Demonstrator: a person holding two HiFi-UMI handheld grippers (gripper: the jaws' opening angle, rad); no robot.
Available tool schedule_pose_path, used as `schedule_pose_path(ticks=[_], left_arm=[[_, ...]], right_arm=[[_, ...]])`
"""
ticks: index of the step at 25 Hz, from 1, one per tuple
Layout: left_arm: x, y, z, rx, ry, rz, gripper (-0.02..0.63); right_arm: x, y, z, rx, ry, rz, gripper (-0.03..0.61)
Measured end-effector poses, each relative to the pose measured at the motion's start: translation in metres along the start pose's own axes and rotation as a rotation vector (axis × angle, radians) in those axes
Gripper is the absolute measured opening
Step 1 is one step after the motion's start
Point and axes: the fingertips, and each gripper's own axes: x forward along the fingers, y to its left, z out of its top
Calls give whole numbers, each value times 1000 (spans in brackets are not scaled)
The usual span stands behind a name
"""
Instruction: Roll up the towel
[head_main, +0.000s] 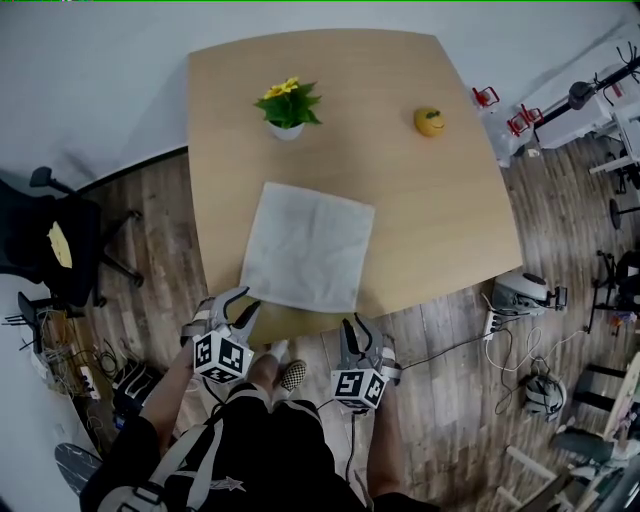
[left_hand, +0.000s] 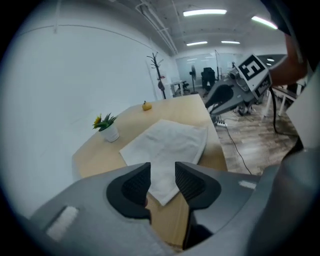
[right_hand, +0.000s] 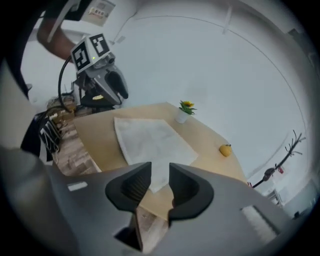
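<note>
Left gripper (head_main: 240, 305): tilted downward at the table's (head_main: 450, 200) near edge, close to the near left corner of the towel (head_main: 308, 245), not touching it; jaws apart, nothing gripped. Right gripper (head_main: 354, 325): same downward tilt, just off the table's rim below the towel's near right corner, over the wood floor (head_main: 450, 400); jaws apart, empty too. Towel flat and unrolled on the near half of the table. Beyond it, a potted plant (head_main: 288, 108); well apart to the right, a small yellow fruit (head_main: 430, 121). Left of the table, a black office chair (head_main: 50, 245); on the floor at right, cables (head_main: 505, 340).
</note>
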Motion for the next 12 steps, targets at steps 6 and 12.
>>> schedule_pose_path(ticks=[6, 12], left_arm=[[20, -9, -31, 255, 172, -83, 199], [35, -15, -60, 411, 301, -163, 224]], right_arm=[[20, 17, -19, -207, 81, 121, 174], [39, 28, -35, -348, 154, 181, 209]])
